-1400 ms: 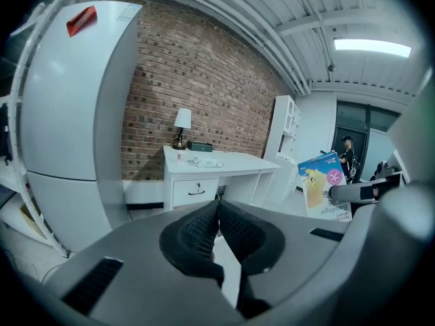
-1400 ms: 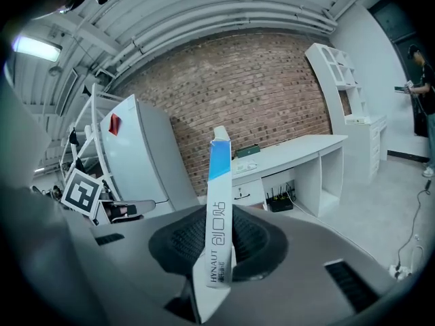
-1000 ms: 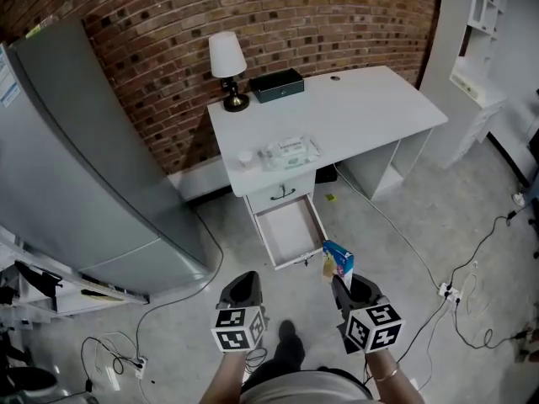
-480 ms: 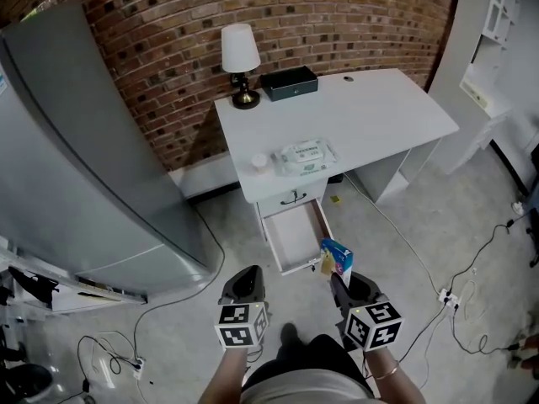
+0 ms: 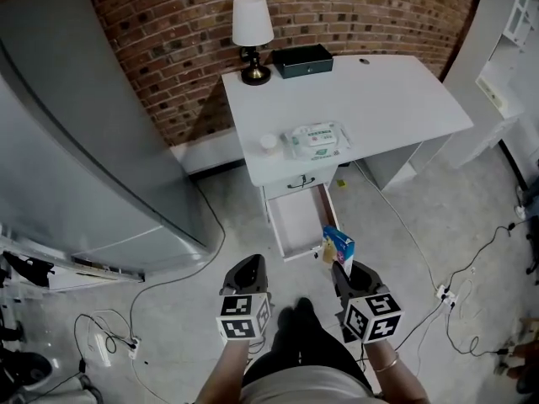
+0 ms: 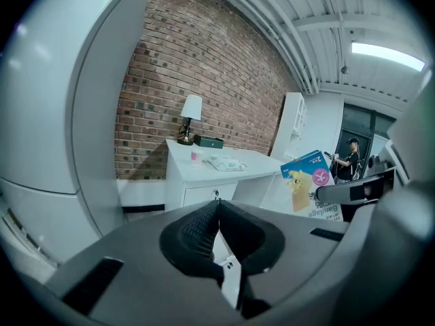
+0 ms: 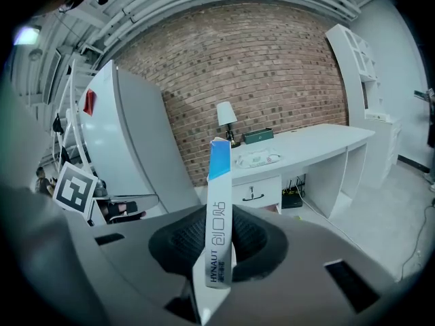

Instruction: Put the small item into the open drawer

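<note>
A small flat blue and white box (image 5: pixel 338 250) stands upright between the pads of my right gripper (image 5: pixel 344 271), which is shut on it; its narrow edge (image 7: pixel 218 229) faces the right gripper view. The box (image 6: pixel 311 182) also shows at the right of the left gripper view. My left gripper (image 5: pixel 247 277) hangs beside it, shut with nothing between its pads (image 6: pixel 216 235). The white desk's open drawer (image 5: pixel 296 223) is pulled out toward me, just ahead of the box. In the right gripper view the drawer front (image 7: pixel 255 193) with its dark handle lies behind the box.
On the white desk (image 5: pixel 379 99) stand a lamp (image 5: pixel 253 39), a dark box (image 5: pixel 302 61), a wipes pack (image 5: pixel 316 140) and a small cup (image 5: pixel 269 144). A grey fridge (image 5: pixel 59 141) stands at the left. Cables (image 5: pixel 446 310) trail on the floor. A person (image 6: pixel 351 160) stands far off.
The desk and drawer have slid nearer and rightward in the head view as I walked toward them. Both grippers keep their pose, the box still held.
</note>
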